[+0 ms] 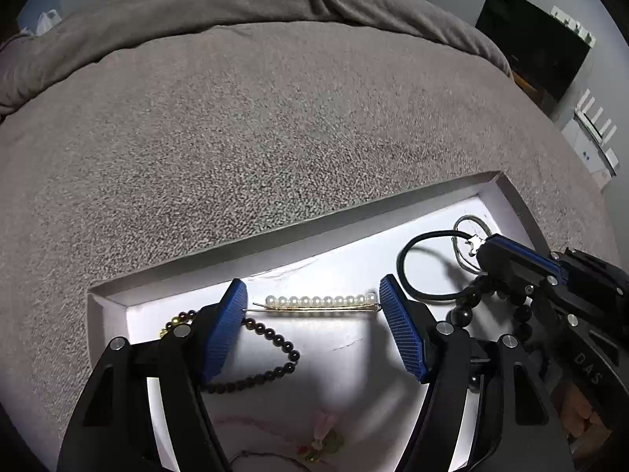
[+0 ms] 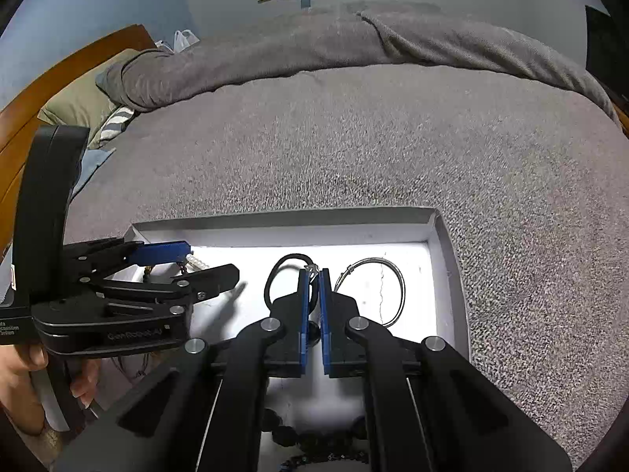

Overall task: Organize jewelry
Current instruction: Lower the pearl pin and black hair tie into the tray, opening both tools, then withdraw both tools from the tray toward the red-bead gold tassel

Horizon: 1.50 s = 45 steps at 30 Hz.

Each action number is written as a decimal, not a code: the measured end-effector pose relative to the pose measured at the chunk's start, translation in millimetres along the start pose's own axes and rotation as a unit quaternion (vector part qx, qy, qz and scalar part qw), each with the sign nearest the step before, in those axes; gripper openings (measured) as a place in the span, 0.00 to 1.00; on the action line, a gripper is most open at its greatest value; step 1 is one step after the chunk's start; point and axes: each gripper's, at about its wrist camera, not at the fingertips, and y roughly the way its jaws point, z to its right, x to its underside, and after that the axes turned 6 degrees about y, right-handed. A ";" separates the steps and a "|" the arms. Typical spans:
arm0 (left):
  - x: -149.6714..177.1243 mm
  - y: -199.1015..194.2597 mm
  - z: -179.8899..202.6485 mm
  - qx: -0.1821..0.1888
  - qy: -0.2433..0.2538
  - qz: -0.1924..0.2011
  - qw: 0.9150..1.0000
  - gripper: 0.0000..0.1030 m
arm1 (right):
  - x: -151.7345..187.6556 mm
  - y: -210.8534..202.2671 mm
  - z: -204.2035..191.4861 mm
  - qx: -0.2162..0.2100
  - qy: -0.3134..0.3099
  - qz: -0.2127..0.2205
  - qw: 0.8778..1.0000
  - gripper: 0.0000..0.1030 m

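Between the left tongs (image 1: 312,330), spread wide and empty, lies the pearl hairpin (image 1: 320,302) on the white tray (image 1: 106,306) atop the grey bed (image 1: 275,137). Best to close squarely across its thin wire, clear of the dark bead bracelet (image 1: 275,354). Right tongs (image 2: 313,275) are pinched on something silvery beside the black hair tie (image 2: 275,275); what exactly is unclear.
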 end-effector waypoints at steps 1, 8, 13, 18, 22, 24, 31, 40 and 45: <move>-1.1 1.0 0.6 -0.001 0.002 -0.001 1.000 0.69 | -0.1 1.7 -0.5 0.000 -0.001 -0.003 1.000 0.05; -2.7 0.6 0.8 -0.004 0.006 0.000 1.000 0.69 | -0.6 0.8 -1.1 0.006 -0.005 0.001 1.000 0.05; -1.3 -4.9 2.7 0.001 0.004 0.012 1.000 0.69 | 2.1 -3.2 -2.7 0.015 -0.007 0.012 1.000 0.05; 11.6 -25.9 8.6 0.003 0.005 0.040 0.999 0.69 | 5.5 -14.1 0.5 0.019 0.001 0.029 0.999 0.14; 23.0 -51.9 10.5 0.006 -0.004 0.075 0.997 0.71 | 9.3 -27.5 3.1 0.015 0.011 0.044 0.999 0.21; 31.0 -65.8 11.1 0.007 -0.008 0.091 0.996 0.71 | 12.3 -35.8 5.3 0.015 0.016 0.050 0.998 0.21; 67.9 -97.0 17.2 0.000 -0.031 0.119 0.992 0.79 | 27.0 -75.9 9.4 0.014 0.032 0.087 0.996 0.58; 126.0 -119.3 28.8 -0.081 -0.037 0.153 0.984 0.90 | 67.3 -122.4 5.8 0.013 0.027 0.120 0.992 0.90; 146.0 -130.9 37.4 -0.101 -0.025 0.161 0.981 0.91 | 92.4 -139.6 2.7 0.004 0.026 0.133 0.991 0.95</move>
